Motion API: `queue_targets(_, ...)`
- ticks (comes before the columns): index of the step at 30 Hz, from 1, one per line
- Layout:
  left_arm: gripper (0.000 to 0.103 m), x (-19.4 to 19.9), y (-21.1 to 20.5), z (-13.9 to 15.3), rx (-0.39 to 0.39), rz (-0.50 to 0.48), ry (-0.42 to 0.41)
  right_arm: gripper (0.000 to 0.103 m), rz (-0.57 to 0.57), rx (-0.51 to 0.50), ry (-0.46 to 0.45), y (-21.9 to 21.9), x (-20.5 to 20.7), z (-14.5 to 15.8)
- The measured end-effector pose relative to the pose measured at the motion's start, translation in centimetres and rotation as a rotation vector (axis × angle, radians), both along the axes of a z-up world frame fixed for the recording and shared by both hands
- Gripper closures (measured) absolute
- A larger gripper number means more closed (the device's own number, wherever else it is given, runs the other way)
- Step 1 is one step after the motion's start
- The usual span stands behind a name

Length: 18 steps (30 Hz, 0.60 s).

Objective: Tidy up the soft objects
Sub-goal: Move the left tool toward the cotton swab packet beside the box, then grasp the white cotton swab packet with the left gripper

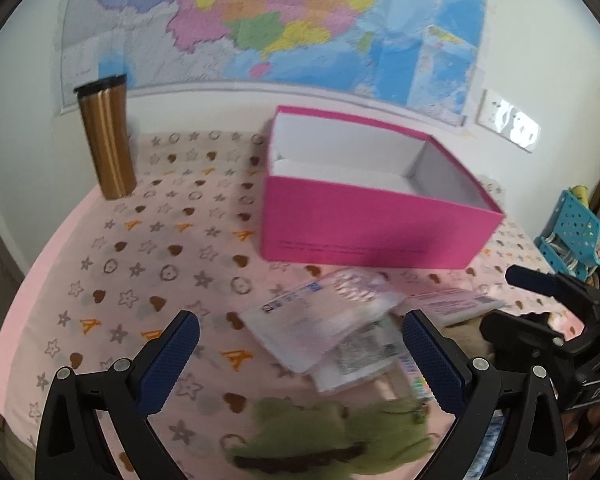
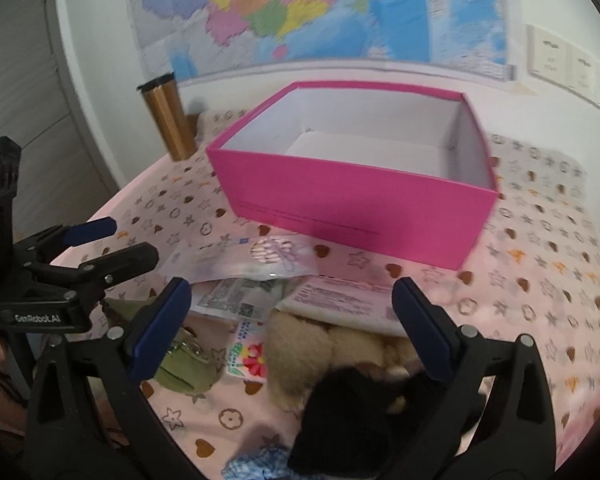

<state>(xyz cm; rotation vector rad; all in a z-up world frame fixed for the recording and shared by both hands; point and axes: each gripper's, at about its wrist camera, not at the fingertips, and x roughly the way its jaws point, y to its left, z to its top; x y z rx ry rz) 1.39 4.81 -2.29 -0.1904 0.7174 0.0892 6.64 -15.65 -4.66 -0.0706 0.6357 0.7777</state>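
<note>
Green plush (image 1: 332,436) lies between my wide-open, empty left gripper (image 1: 300,360) fingers; right gripper (image 2: 292,320) likewise spread over tan plush (image 2: 300,344); "GenRobot.AI" legible

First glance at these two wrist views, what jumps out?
The open, empty bright pink cardboard box dominates mid-table on the pink star-and-heart patterned tablecloth. In front of it lies a heap of soft things: flat plastic packets, a beige plush toy and a green plush toy. A tall copper-coloured metal tumbler stands back left, under the colourful wall map.
</note>
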Motion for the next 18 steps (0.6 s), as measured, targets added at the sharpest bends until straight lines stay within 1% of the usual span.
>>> queue_targets(2,0.000,0.4,0.8,-0.5,-0.011,0.001,0.026,0.005,0.047,-0.022,0.019,1.1,0.8,-0.1)
queue_targets(4,0.002,0.8,1.7,-1.2,-0.051,-0.016,0.050,0.007,0.086,-0.041,0.045,2.3,1.7,-0.3)
queue_targets(6,0.003,1.2,2.3,-1.8,-0.075,-0.030,0.076,0.012,0.113,-0.059,0.087,3.4,2.9,-0.8)
queue_targets(7,0.005,1.4,2.5,-2.1,-0.088,-0.037,0.092,0.014,0.131,-0.072,0.115,4.1,3.6,-1.2)
queue_targets(8,0.007,1.6,2.7,-2.4,-0.098,-0.042,0.103,0.018,0.134,-0.080,0.133,4.6,4.2,-1.4)
queue_targets(11,0.011,2.5,3.4,-3.4,-0.149,-0.067,0.144,0.022,0.162,-0.095,0.242,5.9,6.4,-2.4)
queue_targets(13,0.013,3.1,3.9,-4.1,-0.187,-0.080,0.175,0.022,0.160,-0.120,0.295,6.5,7.8,-3.1)
queue_targets(16,0.015,3.8,4.3,-4.9,-0.239,-0.111,0.210,0.023,0.150,-0.148,0.326,7.3,9.3,-3.7)
queue_targets(18,0.020,4.1,4.5,-5.4,-0.251,-0.123,0.234,0.023,0.143,-0.156,0.350,7.7,10.3,-4.1)
